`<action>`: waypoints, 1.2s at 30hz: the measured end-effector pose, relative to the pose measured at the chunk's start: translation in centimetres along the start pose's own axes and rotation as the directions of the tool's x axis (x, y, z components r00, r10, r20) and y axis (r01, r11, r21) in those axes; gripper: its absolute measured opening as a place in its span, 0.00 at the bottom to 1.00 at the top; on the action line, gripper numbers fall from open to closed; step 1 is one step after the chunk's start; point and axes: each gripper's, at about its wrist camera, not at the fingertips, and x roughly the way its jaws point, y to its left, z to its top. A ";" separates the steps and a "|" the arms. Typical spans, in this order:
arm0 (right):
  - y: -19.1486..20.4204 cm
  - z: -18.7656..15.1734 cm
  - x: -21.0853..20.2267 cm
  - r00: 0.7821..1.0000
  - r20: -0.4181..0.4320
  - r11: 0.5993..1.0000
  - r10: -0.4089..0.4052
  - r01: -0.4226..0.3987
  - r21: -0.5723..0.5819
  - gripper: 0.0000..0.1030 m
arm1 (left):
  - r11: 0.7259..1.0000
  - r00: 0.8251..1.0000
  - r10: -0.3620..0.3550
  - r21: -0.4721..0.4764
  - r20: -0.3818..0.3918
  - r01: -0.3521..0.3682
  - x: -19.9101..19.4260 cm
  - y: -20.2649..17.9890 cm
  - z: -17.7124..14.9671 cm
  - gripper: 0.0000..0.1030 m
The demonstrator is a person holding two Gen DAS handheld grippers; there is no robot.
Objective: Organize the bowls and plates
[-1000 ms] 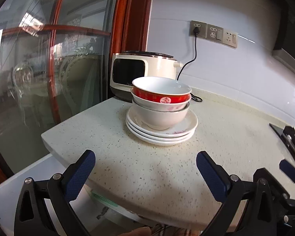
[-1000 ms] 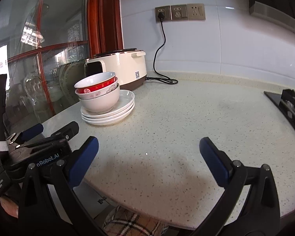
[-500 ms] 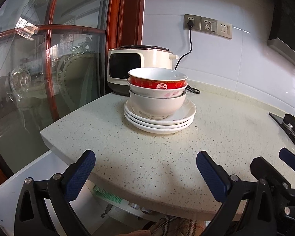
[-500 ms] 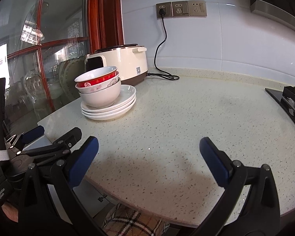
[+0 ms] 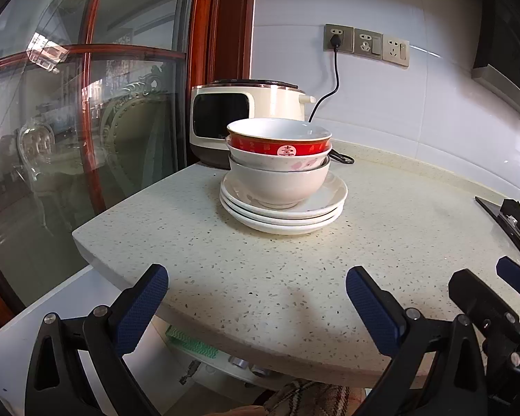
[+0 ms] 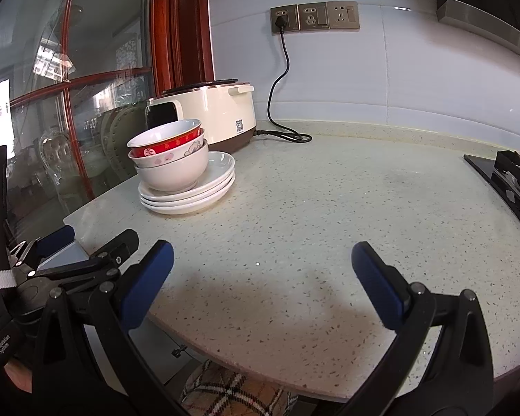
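Observation:
Three nested bowls (image 5: 279, 170), the top one red-banded (image 5: 280, 142), stand on a stack of three white plates (image 5: 284, 215) on the speckled counter (image 5: 294, 270). The same stack of bowls (image 6: 171, 159) and plates (image 6: 190, 194) shows at the left in the right wrist view. My left gripper (image 5: 256, 298) is open and empty, low at the counter's front edge, well short of the stack; it also shows in the right wrist view (image 6: 83, 242). My right gripper (image 6: 261, 277) is open and empty over the front of the counter, right of the stack.
A cream rice cooker (image 5: 239, 124) stands behind the stack, its cord (image 5: 332, 83) plugged into wall sockets (image 5: 364, 43). A glass door with red wooden frame (image 5: 86, 121) is at the left. A black gas hob (image 6: 513, 180) is at the counter's right end.
Both grippers have drawn a little nearer the counter and levelled; the stack looms slightly larger in both views. Bowls and plates have not moved. Both grippers stay open.

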 end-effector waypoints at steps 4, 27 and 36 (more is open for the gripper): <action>0.0 0.0 0.1 1.000 -0.001 1.000 -0.003 0.003 0.002 1.00 | 1.000 1.000 0.005 -0.001 0.000 -0.005 0.0 -0.1 -0.1 1.00; -0.4 -0.1 0.2 1.000 -0.007 1.000 -0.004 0.004 0.014 1.00 | 1.000 1.000 0.002 0.012 -0.010 -0.002 0.2 0.2 -0.3 1.00; -0.1 -0.3 0.3 1.000 -0.011 1.000 -0.004 0.004 0.017 1.00 | 1.000 1.000 0.003 0.011 -0.015 -0.003 0.4 0.4 -0.6 1.00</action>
